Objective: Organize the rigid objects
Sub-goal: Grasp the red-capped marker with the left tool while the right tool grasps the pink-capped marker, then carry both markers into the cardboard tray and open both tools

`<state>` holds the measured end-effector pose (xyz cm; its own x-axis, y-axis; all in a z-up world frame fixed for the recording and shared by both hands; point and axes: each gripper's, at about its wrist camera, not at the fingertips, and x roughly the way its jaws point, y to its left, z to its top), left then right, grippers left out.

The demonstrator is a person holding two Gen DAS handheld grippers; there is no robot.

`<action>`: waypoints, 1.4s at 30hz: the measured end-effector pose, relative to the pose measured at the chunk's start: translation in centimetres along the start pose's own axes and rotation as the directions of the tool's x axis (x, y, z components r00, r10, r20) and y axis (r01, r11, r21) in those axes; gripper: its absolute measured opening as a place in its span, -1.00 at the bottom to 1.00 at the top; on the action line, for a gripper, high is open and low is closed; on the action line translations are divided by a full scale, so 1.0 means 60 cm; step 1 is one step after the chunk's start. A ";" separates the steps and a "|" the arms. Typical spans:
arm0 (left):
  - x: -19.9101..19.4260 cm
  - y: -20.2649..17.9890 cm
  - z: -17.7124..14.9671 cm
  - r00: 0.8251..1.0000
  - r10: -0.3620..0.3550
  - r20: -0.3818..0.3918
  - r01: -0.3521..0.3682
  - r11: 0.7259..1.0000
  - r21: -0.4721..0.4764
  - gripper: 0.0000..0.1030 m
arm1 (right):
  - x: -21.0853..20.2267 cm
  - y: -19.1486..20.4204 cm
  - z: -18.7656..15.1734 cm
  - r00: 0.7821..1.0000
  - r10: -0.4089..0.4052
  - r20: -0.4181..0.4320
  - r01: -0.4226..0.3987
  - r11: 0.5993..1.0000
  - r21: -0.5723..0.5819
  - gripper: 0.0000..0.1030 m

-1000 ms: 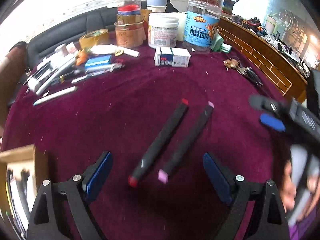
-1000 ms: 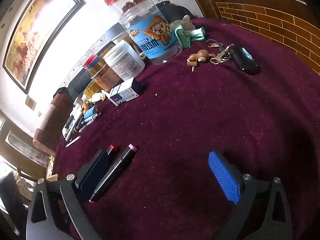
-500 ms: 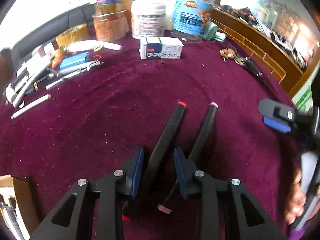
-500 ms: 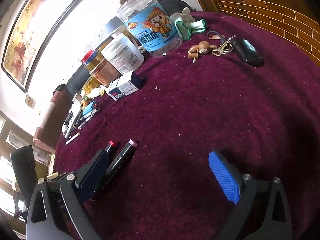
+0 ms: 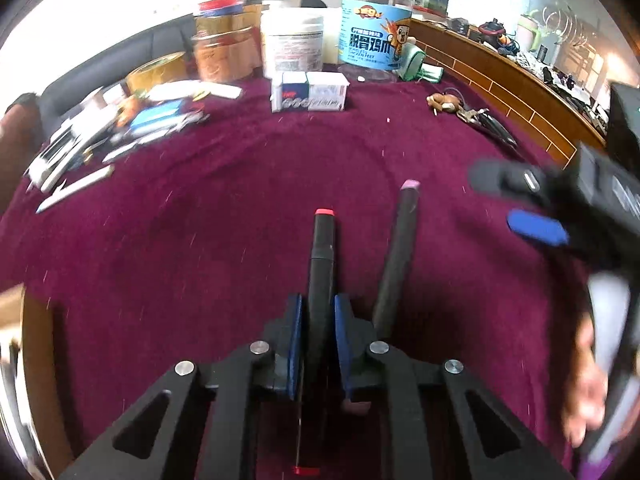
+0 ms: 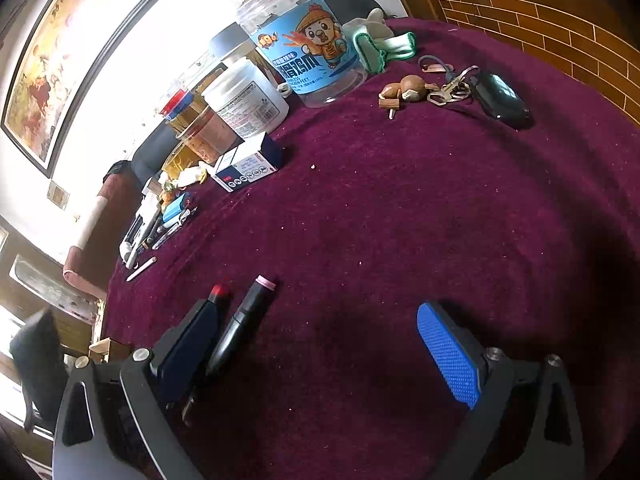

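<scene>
Markers lie side by side on the dark red surface. From the left wrist view, the left hand-held gripper is closing its blue pads on the red-capped marker, which sits between them; the pink-capped marker lies just beside it, outside the jaws. This view also shows the right hand-held gripper at the right edge, blurred, with a hand below it. The right wrist view shows the right hand-held gripper with jaws wide apart and nothing between them, its left finger hiding most of the red-capped marker. Only this view shows the keys clearly. A small box and a big jar stand at the far edge. The middle of the surface is free.
</scene>
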<state>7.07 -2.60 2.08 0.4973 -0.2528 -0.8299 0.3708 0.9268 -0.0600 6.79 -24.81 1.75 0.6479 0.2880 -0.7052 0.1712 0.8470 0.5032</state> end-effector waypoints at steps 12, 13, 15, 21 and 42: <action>-0.058 0.001 -0.093 0.999 0.043 0.008 -0.041 0.990 -0.132 -0.20 | 0.004 0.056 -0.022 0.999 -0.038 0.020 0.041 0.983 -0.180 0.94; -0.054 -0.006 -0.090 1.000 0.019 0.025 -0.015 0.992 -0.124 0.20 | 0.006 0.057 -0.025 0.999 -0.048 0.022 0.051 0.981 -0.186 0.94; -0.050 -0.024 -0.094 0.999 0.014 0.051 -0.010 0.996 -0.090 0.34 | 0.009 0.056 -0.031 0.998 -0.053 0.024 0.057 0.982 -0.182 0.94; -0.099 -0.023 -0.137 0.998 -0.040 0.045 0.042 0.998 -0.047 -0.72 | 0.004 0.078 -0.048 0.994 -0.098 0.038 0.104 0.968 -0.230 0.94; -0.245 0.062 -0.227 0.962 -0.162 0.221 0.210 0.954 -0.214 -0.72 | 0.016 0.195 -0.128 0.971 -0.236 -0.043 0.192 0.873 -0.447 -0.73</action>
<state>-9.53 8.35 6.54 0.5916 -0.4544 -0.6660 0.2899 0.8907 -0.3501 3.69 -11.22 3.12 0.5570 0.0991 -0.8246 -0.0578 0.9951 0.0806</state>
